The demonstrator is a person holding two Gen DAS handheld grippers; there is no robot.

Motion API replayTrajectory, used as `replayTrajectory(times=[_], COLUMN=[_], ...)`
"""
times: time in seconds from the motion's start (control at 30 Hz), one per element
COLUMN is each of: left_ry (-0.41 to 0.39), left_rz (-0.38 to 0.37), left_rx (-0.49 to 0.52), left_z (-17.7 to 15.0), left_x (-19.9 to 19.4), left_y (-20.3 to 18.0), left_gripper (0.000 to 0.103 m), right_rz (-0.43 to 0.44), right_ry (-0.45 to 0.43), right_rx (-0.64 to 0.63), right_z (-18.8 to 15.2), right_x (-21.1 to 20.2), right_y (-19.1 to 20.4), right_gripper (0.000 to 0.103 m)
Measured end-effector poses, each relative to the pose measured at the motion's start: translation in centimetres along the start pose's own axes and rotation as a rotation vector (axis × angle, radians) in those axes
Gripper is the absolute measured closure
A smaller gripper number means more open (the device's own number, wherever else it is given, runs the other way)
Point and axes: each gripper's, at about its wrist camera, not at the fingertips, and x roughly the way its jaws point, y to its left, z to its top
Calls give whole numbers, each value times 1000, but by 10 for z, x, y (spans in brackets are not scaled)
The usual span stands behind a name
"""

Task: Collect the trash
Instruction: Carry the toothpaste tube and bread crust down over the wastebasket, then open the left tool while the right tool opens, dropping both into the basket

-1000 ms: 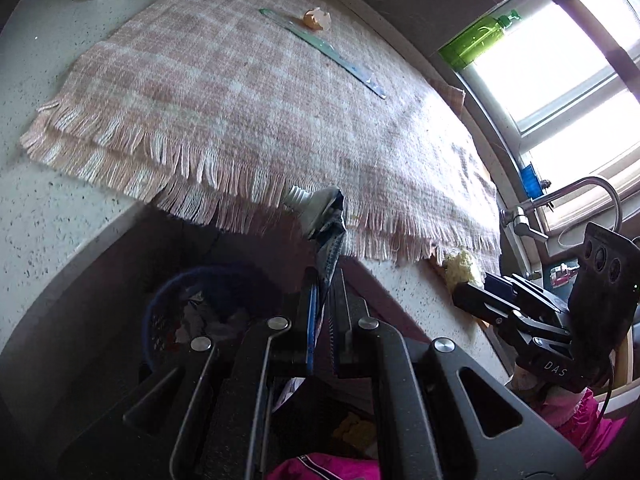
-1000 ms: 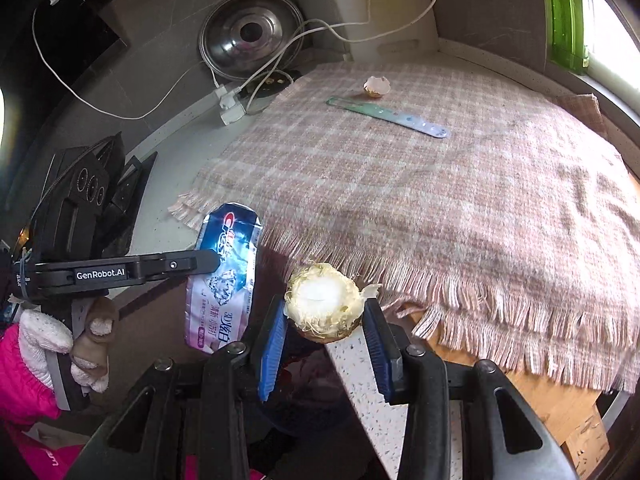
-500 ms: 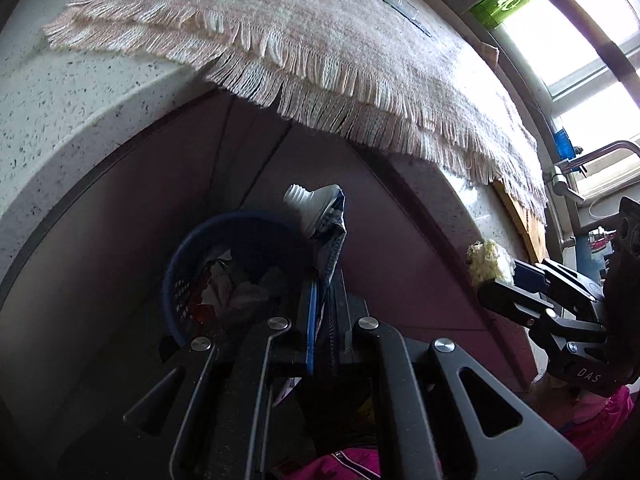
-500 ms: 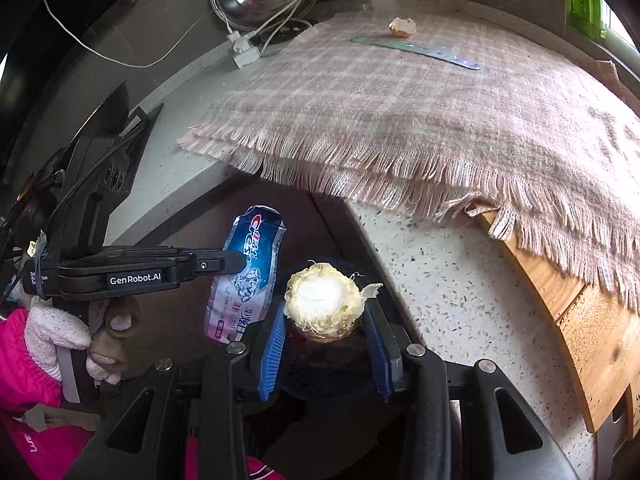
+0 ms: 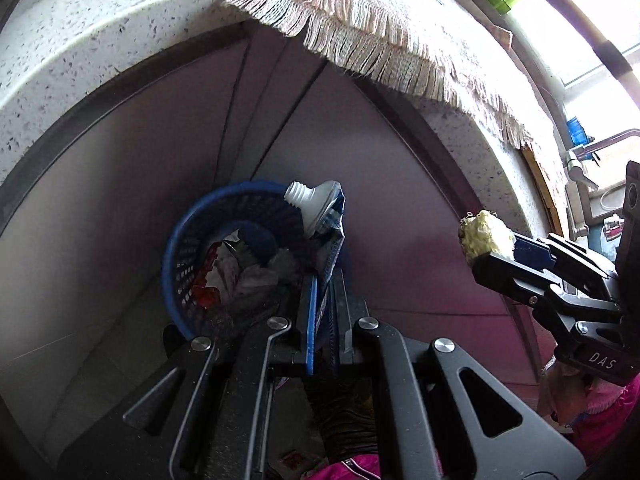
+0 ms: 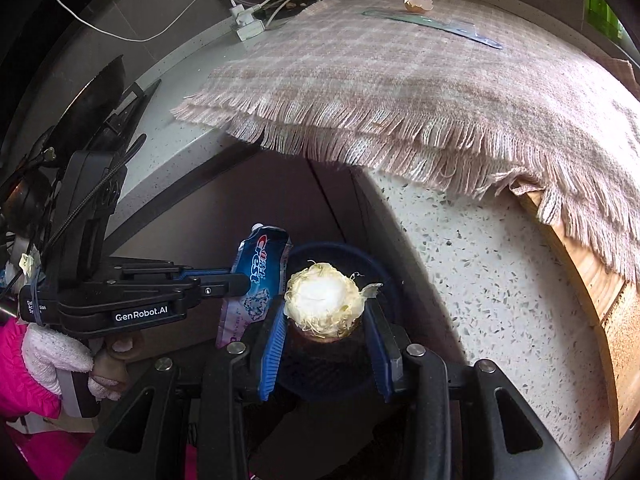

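Observation:
My left gripper [image 5: 323, 280] is shut on a flattened blue toothpaste tube [image 5: 320, 216], capless nozzle up, held over the right rim of a blue mesh trash basket [image 5: 176, 256] on the floor. The tube [image 6: 260, 264] and left gripper [image 6: 236, 282] also show in the right wrist view. My right gripper [image 6: 324, 320] is shut on a yellowish corn cob stub [image 6: 324, 300], held above the same basket [image 6: 384, 276]. The cob [image 5: 484, 234] and right gripper [image 5: 500, 252] appear at the right of the left wrist view.
The basket holds crumpled wrappers [image 5: 236, 272]. A speckled counter [image 6: 472, 280] overhangs, covered by a fringed pink plaid cloth [image 6: 400, 80]. An eggshell [image 6: 418, 2] and a ruler [image 6: 440, 24] lie on the cloth. Purple cabinet doors [image 5: 120, 168] stand behind the basket.
Both grippers have dropped below the counter edge and closer to the basket, each still holding its item. The basket now sits directly under the tube and cob.

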Motion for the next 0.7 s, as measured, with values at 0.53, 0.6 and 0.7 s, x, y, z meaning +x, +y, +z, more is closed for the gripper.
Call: replayTrajectory(times=[0.53, 0.6, 0.7], left_ry=[26, 31, 34], left_rz=[16, 21, 30], left_rx=[-25, -24, -14], left_z=[1, 2, 2], left_x=[10, 10, 9], left_y=[11, 11, 10], left_gripper=[100, 100, 100], right_rz=[2, 0, 6], right_ry=[47, 54, 60], right_rx=[-24, -28, -25], right_z=[10, 10, 11], right_x=[25, 27, 30], right_y=[8, 9, 11], right_gripper=[63, 63, 62])
